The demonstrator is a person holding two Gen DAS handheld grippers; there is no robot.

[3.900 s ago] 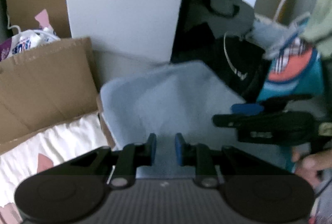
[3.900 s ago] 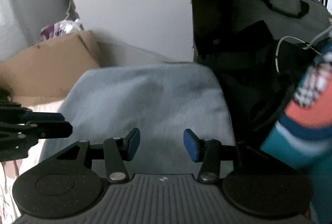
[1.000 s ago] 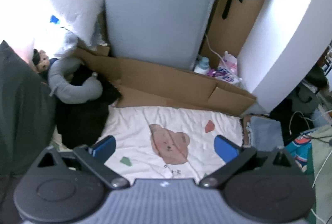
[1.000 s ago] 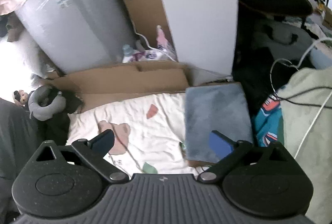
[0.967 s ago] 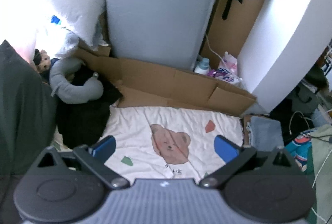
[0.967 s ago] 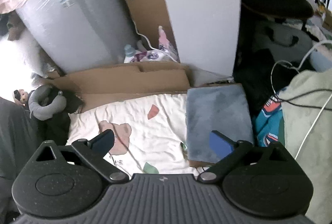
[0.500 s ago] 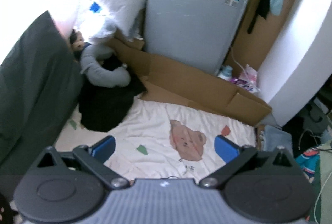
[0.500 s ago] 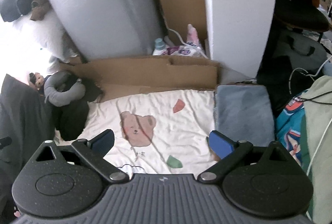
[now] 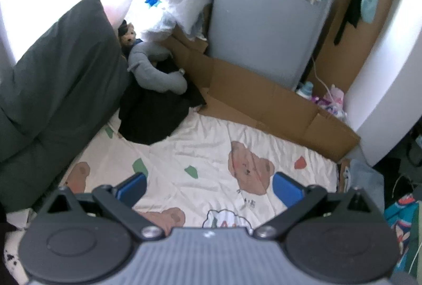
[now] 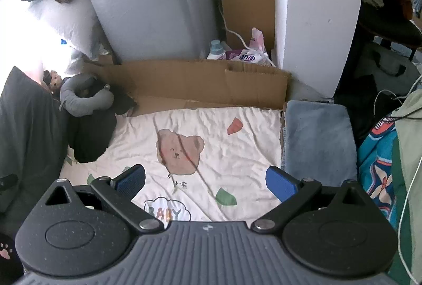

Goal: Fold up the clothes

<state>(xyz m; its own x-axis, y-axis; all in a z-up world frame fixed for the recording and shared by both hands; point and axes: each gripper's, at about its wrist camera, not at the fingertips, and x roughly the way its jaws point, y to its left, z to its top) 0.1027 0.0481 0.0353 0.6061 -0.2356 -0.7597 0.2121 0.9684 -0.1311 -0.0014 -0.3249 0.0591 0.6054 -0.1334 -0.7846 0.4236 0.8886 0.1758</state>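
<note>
Folded blue-grey garment (image 10: 319, 137) lying beside bear-print sheet (image 10: 211, 142), left gripper (image 9: 209, 188) and right gripper (image 10: 205, 182) both spread wide, empty.

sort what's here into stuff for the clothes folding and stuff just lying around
For the job:
- folded blue-grey garment
- black garment
- bear-print sheet
- left hand-held gripper, open
- right hand-held gripper, open

Lying about:
- cardboard
- grey neck pillow
- detergent bottle
- dark pillow
</note>
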